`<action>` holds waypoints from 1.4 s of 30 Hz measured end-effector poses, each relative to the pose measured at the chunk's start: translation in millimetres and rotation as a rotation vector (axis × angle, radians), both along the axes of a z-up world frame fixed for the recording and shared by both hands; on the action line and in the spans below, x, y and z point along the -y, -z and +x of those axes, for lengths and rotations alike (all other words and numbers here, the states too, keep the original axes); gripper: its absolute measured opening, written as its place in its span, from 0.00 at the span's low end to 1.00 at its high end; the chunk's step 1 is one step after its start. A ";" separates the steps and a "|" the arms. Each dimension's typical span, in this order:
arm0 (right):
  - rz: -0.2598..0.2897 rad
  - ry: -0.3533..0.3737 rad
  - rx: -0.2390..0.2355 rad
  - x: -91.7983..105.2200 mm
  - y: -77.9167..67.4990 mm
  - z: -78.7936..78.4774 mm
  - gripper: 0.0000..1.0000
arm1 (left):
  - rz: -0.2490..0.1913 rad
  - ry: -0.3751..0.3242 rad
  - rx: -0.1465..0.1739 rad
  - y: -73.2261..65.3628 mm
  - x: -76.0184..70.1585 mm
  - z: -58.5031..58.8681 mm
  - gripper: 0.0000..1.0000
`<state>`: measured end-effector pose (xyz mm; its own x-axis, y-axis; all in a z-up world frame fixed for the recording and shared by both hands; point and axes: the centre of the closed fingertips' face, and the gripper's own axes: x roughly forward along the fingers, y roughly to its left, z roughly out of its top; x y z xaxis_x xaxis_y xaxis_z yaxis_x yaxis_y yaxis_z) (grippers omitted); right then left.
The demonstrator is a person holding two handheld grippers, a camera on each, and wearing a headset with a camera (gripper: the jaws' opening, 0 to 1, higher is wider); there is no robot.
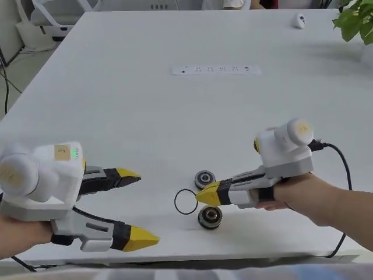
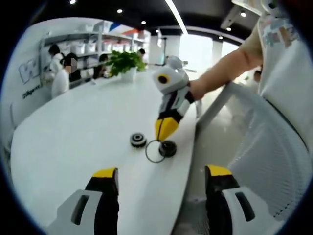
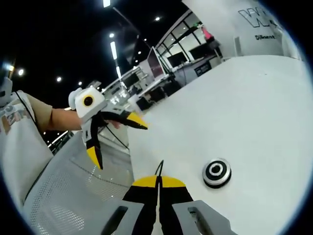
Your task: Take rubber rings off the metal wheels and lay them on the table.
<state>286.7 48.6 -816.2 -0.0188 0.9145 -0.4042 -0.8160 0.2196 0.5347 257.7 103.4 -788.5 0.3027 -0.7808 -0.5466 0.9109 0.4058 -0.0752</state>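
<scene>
**Ring off, not yet down.** At a white table [image 1: 116, 93], the right gripper [image 1: 205, 196] is clenched on the rim of a thin black rubber ring [image 1: 175, 202]. The right gripper view shows the ring edge-on, a dark line rising from the closed yellow tips. The ring is off its wheel and hangs just left of those tips, near the table's front edge. It sits between two small metal wheels, the far wheel [image 1: 204, 178] and the near wheel [image 1: 210, 216]. Whether its lower edge touches the tabletop cannot be told. The left gripper [image 1: 137, 206] hovers well to the left, jaws spread wide and grasping nothing, pointed toward the wheels.

The step in hand appears to be laying the ring down. Done well, that likely means lowering the tips until the ring lies flat on bare tabletop. It should land a little apart from both wheels so it drapes over neither, and the jaws should then part gently. A thin, limp ring may cling to a pad or spring aside if let go from height. With the front edge so near, a spot toward the table's middle looks safer. The left gripper is free to steady a wheel for the next ring, though whether either wheel wears one is too small to tell.
</scene>
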 end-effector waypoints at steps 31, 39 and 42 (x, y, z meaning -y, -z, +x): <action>-0.155 -0.068 0.108 -18.7 36.4 2.6 0.04 | 0.005 -0.059 -0.012 3.4 -18.1 -3.1 0.73; -0.139 -0.056 0.125 -15.7 30.2 6.8 0.14 | 0.010 -0.060 -0.012 2.5 -17.9 -2.8 0.73; -0.127 -0.055 0.132 -13.7 25.9 7.0 0.16 | 0.014 -0.055 -0.013 2.8 -16.4 -2.0 0.73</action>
<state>293.7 62.3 -842.1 -0.0068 0.8548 -0.5189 -0.8898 0.2317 0.3933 255.7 119.8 -791.3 0.3381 -0.7553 -0.5614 0.8861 0.4565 -0.0805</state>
